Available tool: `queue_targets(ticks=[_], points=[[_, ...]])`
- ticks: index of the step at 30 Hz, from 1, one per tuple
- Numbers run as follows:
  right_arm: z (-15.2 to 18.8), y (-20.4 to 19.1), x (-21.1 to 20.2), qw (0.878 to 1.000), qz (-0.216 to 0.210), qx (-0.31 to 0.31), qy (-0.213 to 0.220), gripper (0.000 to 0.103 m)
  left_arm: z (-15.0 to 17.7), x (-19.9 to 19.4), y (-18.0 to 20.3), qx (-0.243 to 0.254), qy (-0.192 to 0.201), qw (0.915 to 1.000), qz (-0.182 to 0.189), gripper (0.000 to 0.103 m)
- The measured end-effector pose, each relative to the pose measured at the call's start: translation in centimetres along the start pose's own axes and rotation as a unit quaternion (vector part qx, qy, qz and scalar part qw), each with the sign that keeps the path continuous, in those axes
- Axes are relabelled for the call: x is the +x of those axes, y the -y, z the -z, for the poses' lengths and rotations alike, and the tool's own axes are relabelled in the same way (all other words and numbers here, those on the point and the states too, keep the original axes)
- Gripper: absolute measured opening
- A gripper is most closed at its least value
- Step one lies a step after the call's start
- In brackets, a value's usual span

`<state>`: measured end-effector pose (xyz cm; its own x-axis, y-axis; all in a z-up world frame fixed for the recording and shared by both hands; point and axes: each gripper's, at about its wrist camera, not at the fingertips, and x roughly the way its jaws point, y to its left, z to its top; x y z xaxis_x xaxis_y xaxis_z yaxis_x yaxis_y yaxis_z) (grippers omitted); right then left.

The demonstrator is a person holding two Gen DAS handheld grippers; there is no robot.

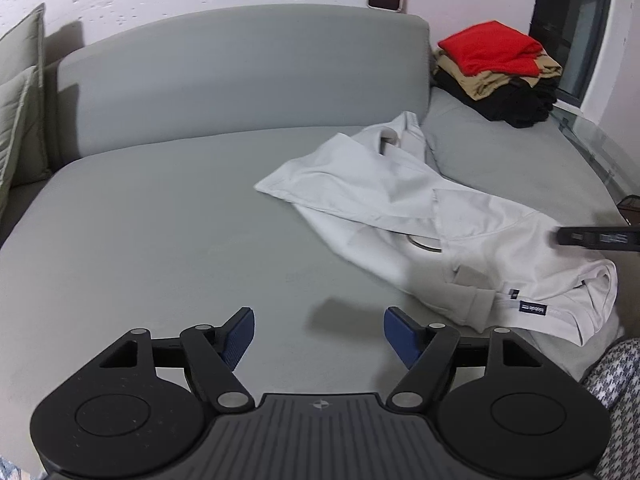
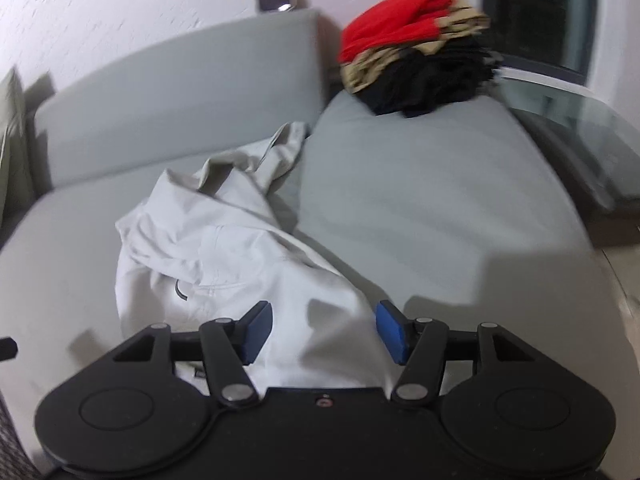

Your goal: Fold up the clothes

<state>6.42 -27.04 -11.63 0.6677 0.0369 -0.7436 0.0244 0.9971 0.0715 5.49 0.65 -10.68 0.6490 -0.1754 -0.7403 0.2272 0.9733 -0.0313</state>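
Note:
A crumpled light grey garment (image 1: 424, 216) lies on the grey sofa seat (image 1: 160, 232), right of centre in the left wrist view. My left gripper (image 1: 319, 334) is open and empty above bare seat, to the left of the garment's near end. The garment (image 2: 224, 256) also shows in the right wrist view. My right gripper (image 2: 323, 330) is open and hovers over the garment's near end, holding nothing. A black part of the right gripper (image 1: 596, 238) shows at the right edge of the left wrist view, over the garment.
A stack of folded clothes (image 1: 496, 68), red on top, then tan and black, sits at the back right of the sofa (image 2: 416, 48). The sofa backrest (image 1: 240, 72) runs behind. Cushions (image 1: 16, 92) stand at the left. A glass table (image 2: 580, 120) is at the right.

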Motion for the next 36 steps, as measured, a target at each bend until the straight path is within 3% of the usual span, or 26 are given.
queue_targets(ticks=[3, 4, 5, 6, 8, 10, 12, 16, 19, 21, 23, 33, 36], points=[[-1.0, -1.2, 3.1, 0.999, 0.004, -0.032, -0.016, 0.067, 0.1, 0.6, 0.5, 0.008, -0.004, 1.0, 0.002, 0.071], [-1.2, -1.5, 4.1, 0.999, 0.008, -0.031, -0.026, 0.054, 0.2, 0.8, 0.7, 0.011, -0.005, 0.9999, 0.002, 0.071], [-1.4, -1.3, 4.6, 0.999, 0.009, -0.018, -0.036, 0.012, 0.2, 0.9, 0.7, 0.012, -0.006, 0.9999, 0.004, 0.069], [-1.6, -1.2, 5.2, 0.999, 0.008, -0.003, -0.046, 0.008, 0.2, 0.9, 0.7, 0.011, -0.006, 0.9999, 0.006, 0.067], [-2.1, 0.1, 4.1, 0.999, 0.005, 0.048, -0.013, 0.007, 0.3, 1.0, 0.6, 0.011, -0.008, 0.9999, 0.009, 0.06], [-2.5, 2.6, 1.5, 0.99, 0.037, 0.121, 0.054, 0.007, 0.4, 1.1, 0.5, 0.01, -0.009, 0.9998, 0.013, 0.054], [-2.4, 6.2, -0.9, 0.969, 0.067, 0.213, 0.102, 0.006, 0.4, 1.2, 0.4, 0.01, -0.01, 0.9998, 0.017, 0.054], [-1.0, 8.4, -2.6, 0.963, 0.066, 0.241, 0.099, 0.008, 0.4, 1.7, 0.5, 0.002, -0.011, 0.9994, 0.032, 0.055], [0.0, 9.9, -3.8, 0.959, 0.063, 0.259, 0.095, 0.022, 0.1, 2.8, 0.9, -0.018, -0.013, 0.998, 0.059, 0.055], [0.7, 10.9, -4.6, 0.956, 0.062, 0.27, 0.093, 0.054, -0.2, 3.6, 1.3, -0.031, -0.015, 0.9965, 0.076, 0.055], [1.4, 11.9, -5.3, 0.953, 0.06, 0.282, 0.09, 0.061, -0.8, 4.6, 2.0, -0.043, -0.016, 0.9947, 0.092, 0.055], [5.7, 12.5, -7.6, 0.947, -0.007, 0.313, 0.073, 0.06, -5.3, 12.5, 4.8, -0.056, -0.03, 0.9831, 0.171, 0.052], [6.8, 13.4, -7.3, 0.938, -0.02, 0.34, 0.066, 0.049, -5.8, 15.0, 4.5, -0.09, -0.052, 0.9727, 0.208, 0.045]])
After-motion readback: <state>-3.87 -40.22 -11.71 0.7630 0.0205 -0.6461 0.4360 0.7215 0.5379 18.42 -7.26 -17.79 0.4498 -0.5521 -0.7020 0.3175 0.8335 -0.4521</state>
